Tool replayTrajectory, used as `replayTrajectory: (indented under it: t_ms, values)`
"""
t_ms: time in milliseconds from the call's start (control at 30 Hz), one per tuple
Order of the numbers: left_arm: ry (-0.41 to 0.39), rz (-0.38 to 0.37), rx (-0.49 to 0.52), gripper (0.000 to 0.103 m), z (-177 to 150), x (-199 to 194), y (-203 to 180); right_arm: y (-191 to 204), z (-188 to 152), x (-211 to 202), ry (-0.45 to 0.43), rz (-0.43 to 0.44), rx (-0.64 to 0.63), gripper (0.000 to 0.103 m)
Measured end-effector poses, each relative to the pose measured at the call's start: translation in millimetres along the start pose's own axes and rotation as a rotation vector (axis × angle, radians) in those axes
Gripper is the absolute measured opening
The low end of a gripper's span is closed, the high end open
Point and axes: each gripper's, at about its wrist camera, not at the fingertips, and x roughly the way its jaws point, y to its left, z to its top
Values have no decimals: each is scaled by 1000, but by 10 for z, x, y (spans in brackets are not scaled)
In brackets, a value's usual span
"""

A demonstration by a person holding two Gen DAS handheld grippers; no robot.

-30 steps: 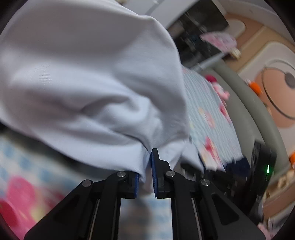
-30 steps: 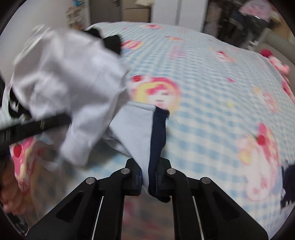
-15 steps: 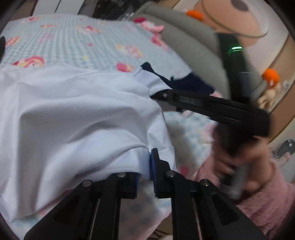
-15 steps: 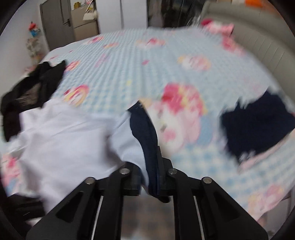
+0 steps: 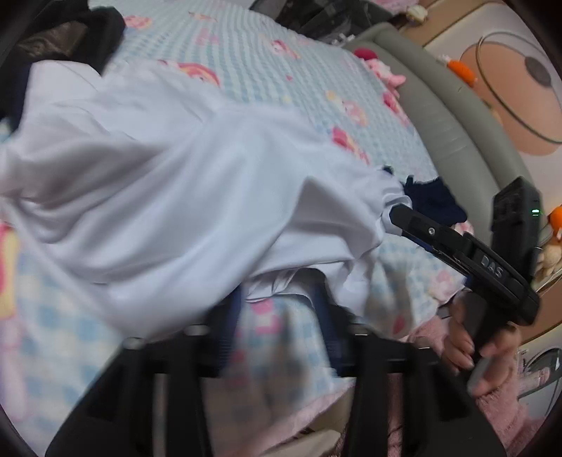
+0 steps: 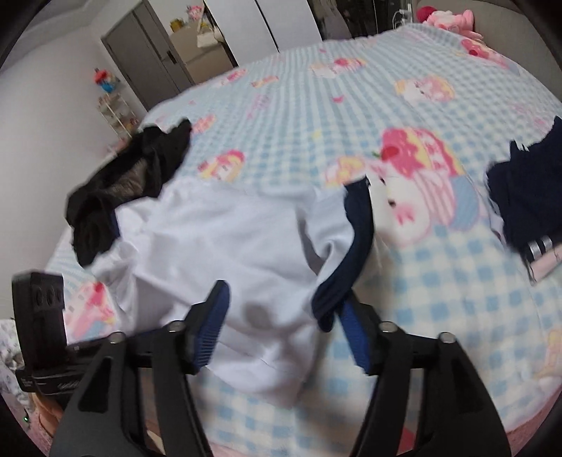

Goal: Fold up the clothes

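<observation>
Blue ribbed pads line the spread fingers of the right gripper [image 6: 284, 327], whose jaws stand wide apart with nothing clamped; the white shirt [image 6: 224, 246] lies loose between and ahead of them, its navy-trimmed sleeve cuff [image 6: 351, 253] draped against the right-hand pad. The left gripper [image 5: 277, 316] is blurred in its own view, but its two fingers are likewise parted, with checked bedding showing in the gap and the shirt's hem lying just over the left finger, not pinched.

From the left wrist view the right gripper appears side-on at the shirt's far sleeve, its tips at the bunched cuff, and a hand [image 5: 481, 351] in a fuzzy pink sleeve [image 5: 505, 414] grips its handle. Whether those tips touch the cloth from this angle is unclear.

The shirt rests rumpled on the blue-and-white checked bedspread [image 6: 351, 116] printed with pink cartoon figures, spread across the near part of the bed. Beyond its far-left corner a black garment [image 6: 133, 182] lies crumpled, touching the shirt's edge. To the right, apart from the shirt, sits a dark navy garment [image 6: 527, 197]. Farther off, a grey padded headboard [image 5: 456, 116] curves along the bed's side with a pink plush toy [image 6: 449, 17] near it, and a grey door [image 6: 140, 59] stands in the far wall.
</observation>
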Motion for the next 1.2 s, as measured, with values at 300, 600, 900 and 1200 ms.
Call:
replayTrajectory:
  t_ms: [300, 600, 900, 1200]
  values:
    - [-63, 333, -6, 74, 378, -35, 382, 195, -51, 546, 116, 26, 27, 47]
    - [70, 212, -16, 13, -141, 96, 179, 200, -197, 298, 13, -80, -9, 13]
    - [162, -52, -43, 13, -724, 88, -212, -177, -203, -373, -108, -268, 19, 12]
    - [-5, -47, -78, 46, -334, -338, -13, -69, 96, -753, -197, -41, 9, 87]
